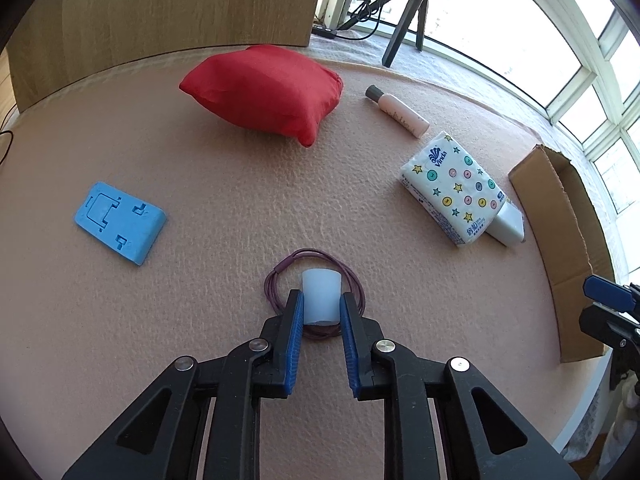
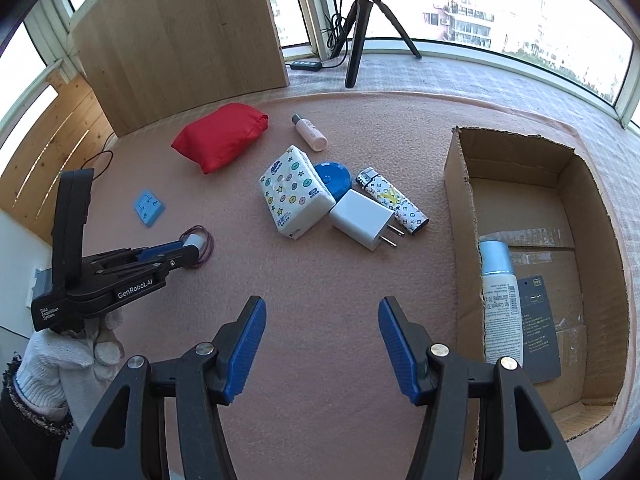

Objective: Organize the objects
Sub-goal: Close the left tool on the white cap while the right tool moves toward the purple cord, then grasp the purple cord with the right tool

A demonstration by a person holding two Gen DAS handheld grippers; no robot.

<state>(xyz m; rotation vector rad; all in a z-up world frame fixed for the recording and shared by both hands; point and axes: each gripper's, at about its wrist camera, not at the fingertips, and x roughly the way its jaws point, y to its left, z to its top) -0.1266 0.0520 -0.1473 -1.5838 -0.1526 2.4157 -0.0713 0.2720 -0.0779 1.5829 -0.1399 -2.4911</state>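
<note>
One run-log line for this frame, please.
left gripper: shut on white cap, inside hair tie | right gripper: open, empty | cardboard box: spray bottle inside

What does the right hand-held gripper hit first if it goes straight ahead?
Probably bare mat first; further along, the white charger sits closest to the right hand-held gripper's line. Depth unclear.

Left gripper [image 1: 320,300] is reaching low and forward, its blue-padded fingers [image 1: 295,312] closing in on either side of a small white cap [image 1: 321,296]; contact cannot be confirmed from either view. A white-gloved hand [image 2: 76,356] is holding its handle. Right gripper [image 2: 322,312] is hovering above the surface, jaws standing wide apart, gripping nothing.
</note>
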